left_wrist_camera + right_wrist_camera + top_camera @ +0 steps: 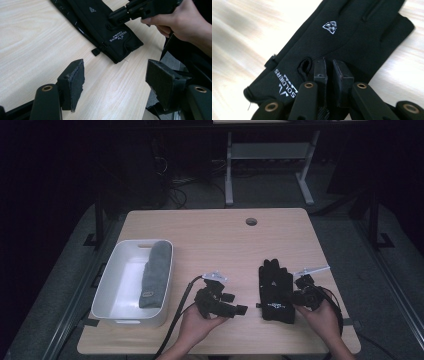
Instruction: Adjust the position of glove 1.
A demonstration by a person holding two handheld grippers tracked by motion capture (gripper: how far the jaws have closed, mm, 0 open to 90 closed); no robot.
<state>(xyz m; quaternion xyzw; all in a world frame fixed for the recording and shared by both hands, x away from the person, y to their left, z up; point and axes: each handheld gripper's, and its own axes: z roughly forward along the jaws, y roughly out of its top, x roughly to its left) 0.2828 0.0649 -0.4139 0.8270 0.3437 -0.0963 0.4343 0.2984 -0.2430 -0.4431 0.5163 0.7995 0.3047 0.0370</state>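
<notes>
the black glove (275,292) lies flat on the wooden table (220,240), near its front edge and right of centre, fingers pointing away from the person, and the right gripper (329,68) sits at its cuff with the jaws drawn almost together, pinching a fold of the cuff fabric beside the white lettering. the left gripper (115,75) is held just left of the glove, its jaws wide apart with only bare tabletop between the pads. well apart at the table's left, a white bin (117,270) holds a grey glove (156,272).
</notes>
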